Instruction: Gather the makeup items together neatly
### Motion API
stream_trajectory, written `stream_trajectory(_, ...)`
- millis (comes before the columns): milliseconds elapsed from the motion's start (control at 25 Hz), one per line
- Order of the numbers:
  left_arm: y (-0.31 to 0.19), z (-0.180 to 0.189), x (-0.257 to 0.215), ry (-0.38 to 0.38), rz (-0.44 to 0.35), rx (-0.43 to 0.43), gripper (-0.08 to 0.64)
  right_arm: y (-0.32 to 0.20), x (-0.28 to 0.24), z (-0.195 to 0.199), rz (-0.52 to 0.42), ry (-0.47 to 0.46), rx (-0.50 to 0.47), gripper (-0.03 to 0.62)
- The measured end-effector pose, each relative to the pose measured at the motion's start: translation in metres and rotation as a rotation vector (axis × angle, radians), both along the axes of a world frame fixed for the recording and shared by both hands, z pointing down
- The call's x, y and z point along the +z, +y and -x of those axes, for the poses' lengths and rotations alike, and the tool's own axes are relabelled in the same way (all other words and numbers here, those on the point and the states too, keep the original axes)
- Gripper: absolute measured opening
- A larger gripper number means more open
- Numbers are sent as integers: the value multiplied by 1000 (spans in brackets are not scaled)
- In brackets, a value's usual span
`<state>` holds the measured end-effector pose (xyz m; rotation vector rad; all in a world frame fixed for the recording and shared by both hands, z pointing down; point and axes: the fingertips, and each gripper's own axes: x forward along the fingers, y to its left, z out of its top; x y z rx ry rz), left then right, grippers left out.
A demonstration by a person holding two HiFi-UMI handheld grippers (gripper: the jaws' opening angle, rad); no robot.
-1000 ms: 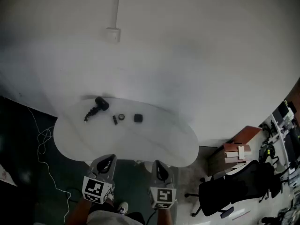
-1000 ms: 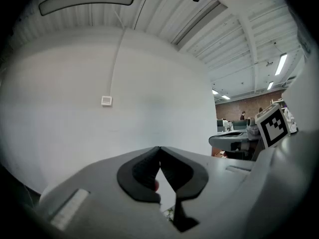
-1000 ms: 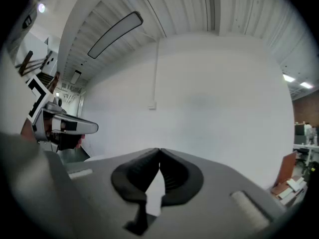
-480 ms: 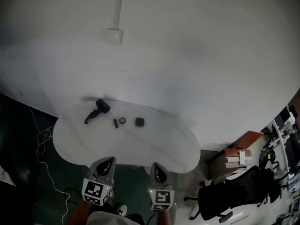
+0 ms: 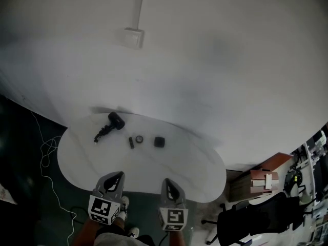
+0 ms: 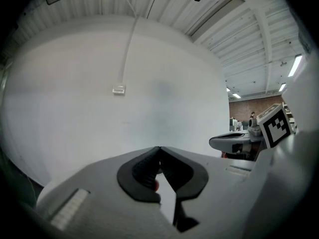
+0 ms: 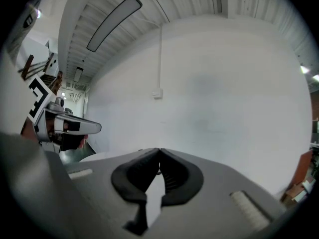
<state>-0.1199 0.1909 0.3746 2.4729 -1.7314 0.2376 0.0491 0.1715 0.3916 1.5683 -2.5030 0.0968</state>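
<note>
Four small dark makeup items lie on a white rounded table (image 5: 169, 168) in the head view. At the far left is a black brush-like piece with a round head (image 5: 109, 125). Right of it lie a short black stick (image 5: 131, 142), a small round pot (image 5: 139, 139) and a black square compact (image 5: 159, 141). My left gripper (image 5: 117, 175) and right gripper (image 5: 167, 182) hover at the table's near edge, well short of the items. Both are shut with nothing between the jaws, as each gripper view shows: left gripper (image 6: 159, 150), right gripper (image 7: 159, 152).
A plain white wall (image 5: 205, 60) with a small box and conduit (image 5: 132, 37) rises behind the table. A black office chair (image 5: 266, 214) and a brown cabinet (image 5: 261, 178) stand at the right. A white cable (image 5: 48, 152) trails on the dark floor at the left.
Both grippers have moved forward to the table's near edge, side by side. The items lie where they were.
</note>
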Motion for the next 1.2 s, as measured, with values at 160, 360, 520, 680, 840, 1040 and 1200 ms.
stream_trajectory(160,-34,25,12,9,25,-28,11,-39,10,25,26,2,-28,5)
stream_trajectory(360,-76,56,33,14,72,-60,11,-87,33,66,72,12,-78,5)
stream_trajectory(520,-103,84,52,22,114,-92,11,-118,53,98,112,11,-119,5)
stream_trajectory(680,-128,106,77,23,162,-111,11,-147,77,124,160,16,-142,5)
stream_trajectory(840,-149,122,104,25,213,-114,11,-171,106,144,206,29,-157,5)
stream_trajectory(1040,-168,136,136,37,269,-114,11,-193,142,162,263,49,-168,5)
stream_trajectory(1200,-179,144,159,45,309,-116,11,-205,163,172,298,51,-176,5)
